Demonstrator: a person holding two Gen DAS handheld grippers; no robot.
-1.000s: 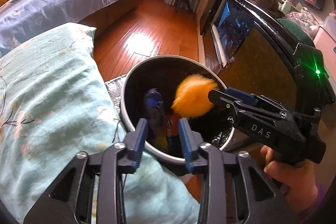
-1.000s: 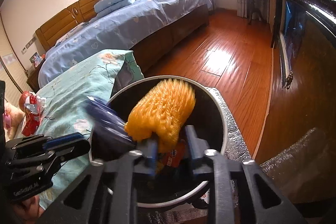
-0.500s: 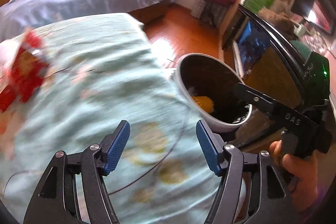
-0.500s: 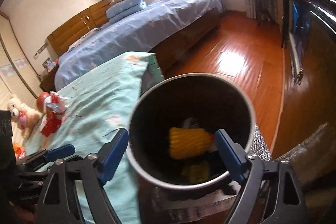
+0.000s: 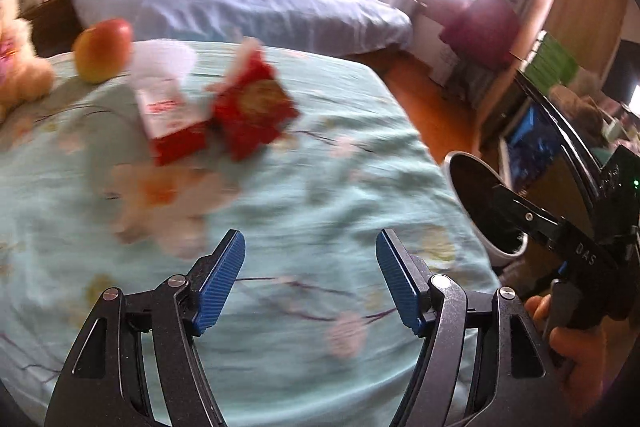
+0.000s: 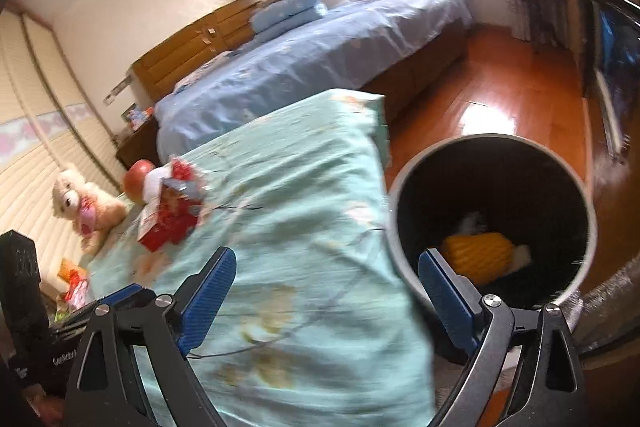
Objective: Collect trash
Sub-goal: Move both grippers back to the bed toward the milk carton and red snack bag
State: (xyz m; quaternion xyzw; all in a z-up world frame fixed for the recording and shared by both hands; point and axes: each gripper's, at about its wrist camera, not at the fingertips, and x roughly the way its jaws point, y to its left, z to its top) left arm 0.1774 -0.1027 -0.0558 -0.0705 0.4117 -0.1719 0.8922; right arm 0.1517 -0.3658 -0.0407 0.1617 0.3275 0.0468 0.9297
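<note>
My left gripper [image 5: 310, 243] hangs over the teal flowered bedcover [image 5: 320, 187], its jaws opening with nothing between them. Ahead of it lie a red-and-white carton [image 5: 172, 123] and a crumpled red wrapper [image 5: 252, 107], both blurred. My right gripper [image 6: 326, 259] is also opening and empty, straddling the cover's edge and the rim of the round black trash bin [image 6: 400, 187]. A yellow foam net [image 6: 478, 253] lies inside the bin. The right wrist view shows the same red carton [image 6: 168, 215] far to the left.
An apple [image 5: 102, 49] and a plush bear [image 6: 80, 203] sit beyond the cartons. More bright wrappers [image 6: 72, 283] lie at the lower left. A blue bed [image 5: 240, 3] stands behind, wooden floor [image 6: 500, 95] beside it, and a dark cabinet [image 5: 560, 147] to the right of the bin.
Both grippers let go over the bin and spread wide; the yellow net and a dark blue item dropped in. Both then swung left, the left one well out over the bedcover.
</note>
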